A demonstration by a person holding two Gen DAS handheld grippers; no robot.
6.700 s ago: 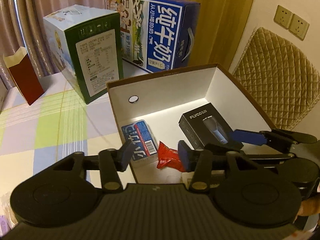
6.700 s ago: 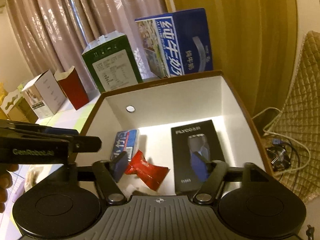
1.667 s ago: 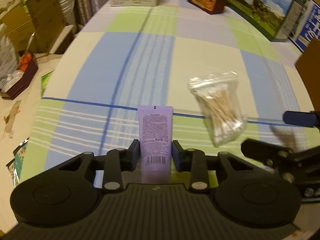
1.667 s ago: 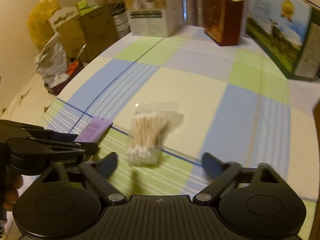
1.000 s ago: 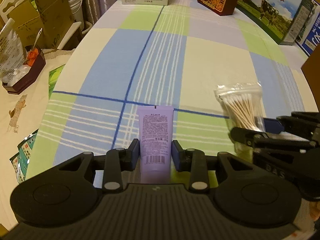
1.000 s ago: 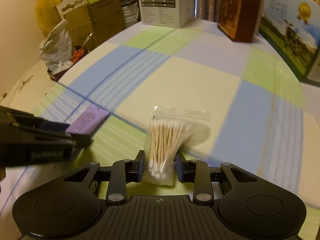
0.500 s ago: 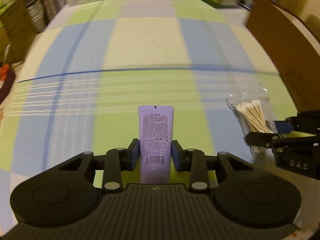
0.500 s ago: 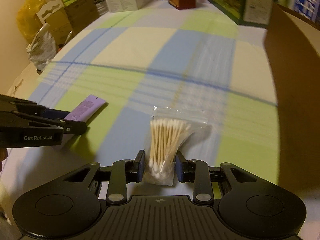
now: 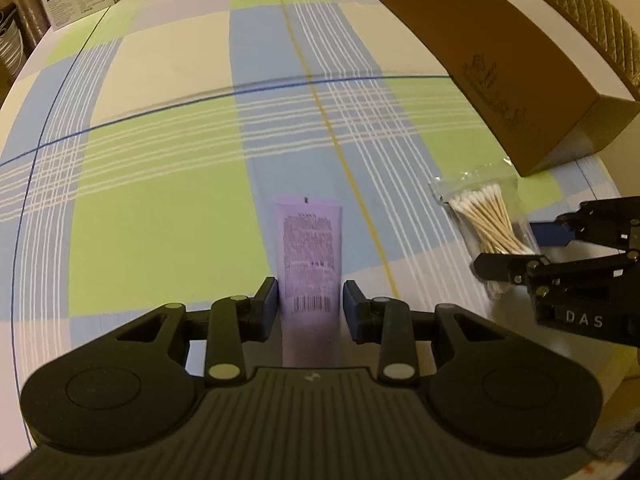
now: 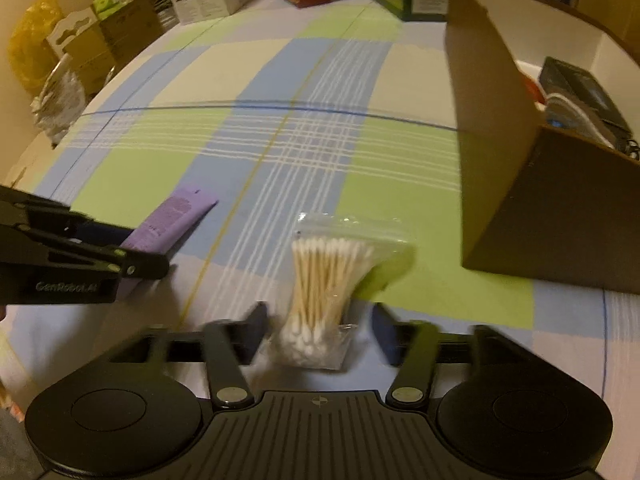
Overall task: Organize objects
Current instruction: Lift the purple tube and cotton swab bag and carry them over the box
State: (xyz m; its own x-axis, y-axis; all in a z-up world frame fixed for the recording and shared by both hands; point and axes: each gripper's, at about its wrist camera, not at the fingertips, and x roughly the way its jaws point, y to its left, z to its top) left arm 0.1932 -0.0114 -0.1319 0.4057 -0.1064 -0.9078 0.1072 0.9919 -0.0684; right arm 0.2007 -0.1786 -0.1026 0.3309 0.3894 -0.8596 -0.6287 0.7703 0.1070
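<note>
A clear bag of cotton swabs (image 10: 326, 280) sits between the right tongs (image 10: 318, 330), whose jaws are opening; the pads stand clear of the bag on both sides, so it is no longer gripped. It lies over the checked cloth of the desk (image 9: 160, 208), short of the open brown box (image 10: 500, 128) to the right. The left tongs (image 9: 309, 304) are clamped on a lilac tube (image 9: 310, 252), barcode end nearest the camera, its print too blurred to read.

This looks like the carry-to-box step, with the swabs let go before reaching it. Next, the right tongs would likely need to regrip the bag and lift it over the box's near wall; the tube follows.

Readable writing: "DAS" on the right tongs' body in the left view, "GenRobot.AI" on the left tongs in the right view. A black carton (image 10: 580, 92) lies inside the box.
</note>
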